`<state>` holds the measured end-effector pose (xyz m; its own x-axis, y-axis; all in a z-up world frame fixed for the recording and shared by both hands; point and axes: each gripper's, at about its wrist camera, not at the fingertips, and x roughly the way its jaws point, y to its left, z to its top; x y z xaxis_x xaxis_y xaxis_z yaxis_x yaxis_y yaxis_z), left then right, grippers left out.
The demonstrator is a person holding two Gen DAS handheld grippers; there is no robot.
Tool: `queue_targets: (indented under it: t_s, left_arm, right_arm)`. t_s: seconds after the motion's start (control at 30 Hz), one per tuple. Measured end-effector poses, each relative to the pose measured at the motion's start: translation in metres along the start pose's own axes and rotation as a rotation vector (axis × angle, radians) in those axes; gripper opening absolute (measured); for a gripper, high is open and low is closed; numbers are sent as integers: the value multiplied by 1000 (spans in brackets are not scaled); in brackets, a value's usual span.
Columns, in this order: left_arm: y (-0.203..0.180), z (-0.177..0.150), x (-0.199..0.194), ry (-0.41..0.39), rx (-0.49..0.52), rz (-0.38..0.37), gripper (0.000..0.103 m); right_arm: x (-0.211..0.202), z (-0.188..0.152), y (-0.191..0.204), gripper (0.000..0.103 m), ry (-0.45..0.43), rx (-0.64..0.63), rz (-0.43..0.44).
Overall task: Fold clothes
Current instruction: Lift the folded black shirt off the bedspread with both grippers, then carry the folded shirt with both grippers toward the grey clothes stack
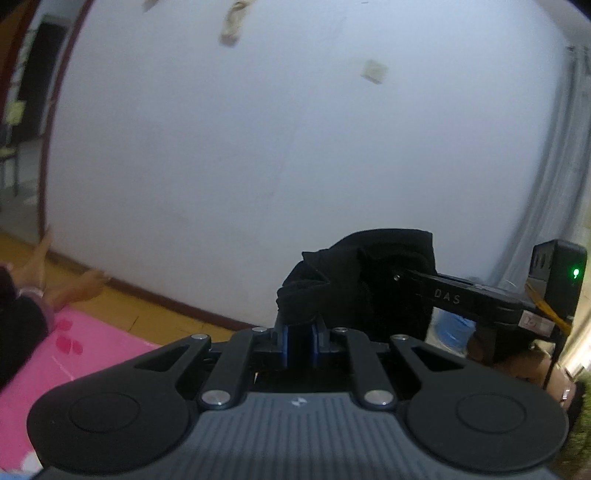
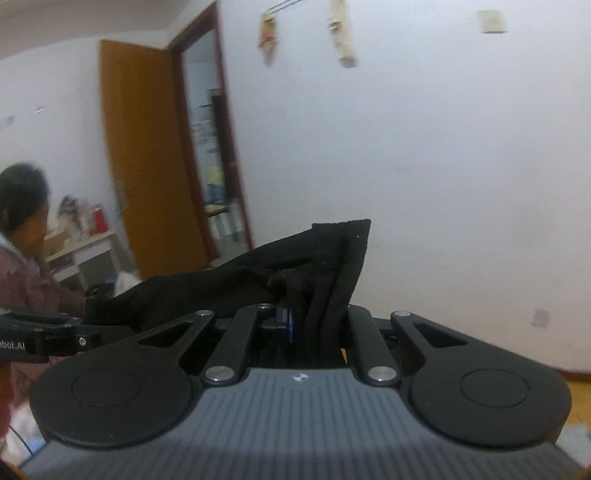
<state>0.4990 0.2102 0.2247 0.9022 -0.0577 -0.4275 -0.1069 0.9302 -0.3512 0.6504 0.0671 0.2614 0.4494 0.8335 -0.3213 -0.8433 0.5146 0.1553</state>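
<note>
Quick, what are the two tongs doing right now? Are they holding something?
Left tongs: shut on the black cloth.
Right tongs: shut on the same black cloth, lifted in the air.

The black garment [image 1: 360, 280] bunches over the left gripper [image 1: 301, 332], hiding its fingertips; its lower part drops out of sight behind the tongs. On the right gripper [image 2: 295, 325], cloth covers the right finger entirely. Left of those tongs, a person [image 2: 26, 236] is blurred and cut by the frame edge. Hanging items [image 2: 341, 33] above are too smeared to identify.
</note>
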Motion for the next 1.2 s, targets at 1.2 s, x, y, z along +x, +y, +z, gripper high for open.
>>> queue_targets:
  t_s: [1.2]
  left_arm:
    - [145,-221,174,148,-534,250,11]
  right_arm:
    - [281,-201,-63,10,670,-486,392]
